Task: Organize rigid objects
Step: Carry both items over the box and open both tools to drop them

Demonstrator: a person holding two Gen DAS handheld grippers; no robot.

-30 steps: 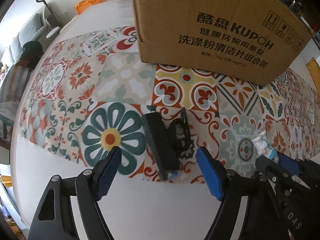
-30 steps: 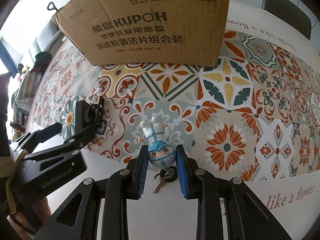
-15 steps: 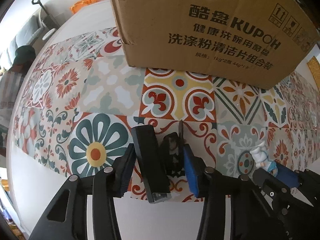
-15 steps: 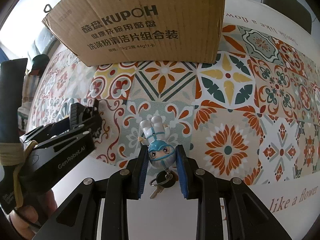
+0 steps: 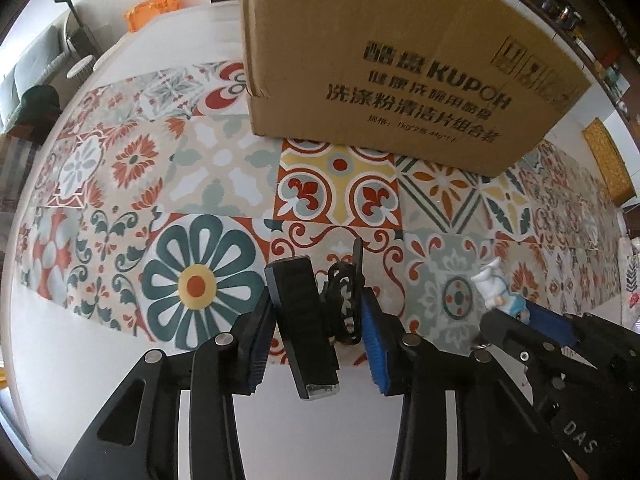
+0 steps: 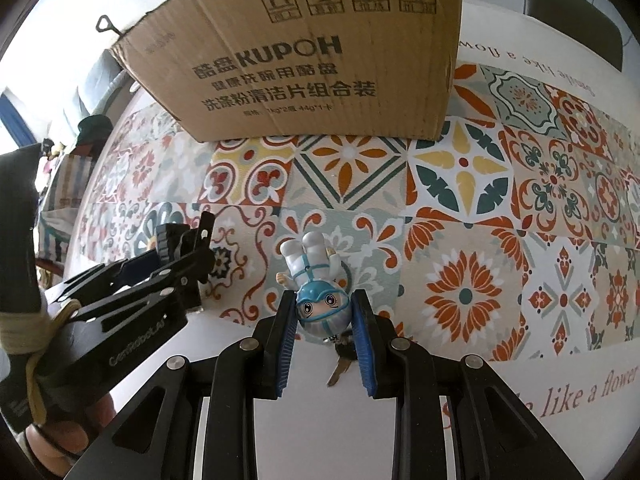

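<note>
Left wrist view: my left claw [image 5: 316,332] has just been closing and now clamps a black phone holder [image 5: 304,328], blue pads pressed on both sides of it, its long black bar sticking back between my fingers. Holder sits on the patterned mat [image 5: 200,184] on the worktop [image 5: 80,360], in front of the cardboard box [image 5: 392,60], near the mat's front edge. To the right of the holder, my right claw [image 5: 516,314] shows with a small white-and-blue figurine [image 5: 494,288] at its tip.

Right wrist view: my right claw [image 6: 324,320] is clenched on the figurine keychain [image 6: 316,292], pads squeezing its blue helmeted head, legs pointing toward the box [image 6: 312,52]. A key [image 6: 340,368] on its ring lies under the head on the white worktop [image 6: 320,420]. Left of the figurine, my left claw [image 6: 176,252] grips the black holder [image 6: 180,236], also in front of the box.
</note>
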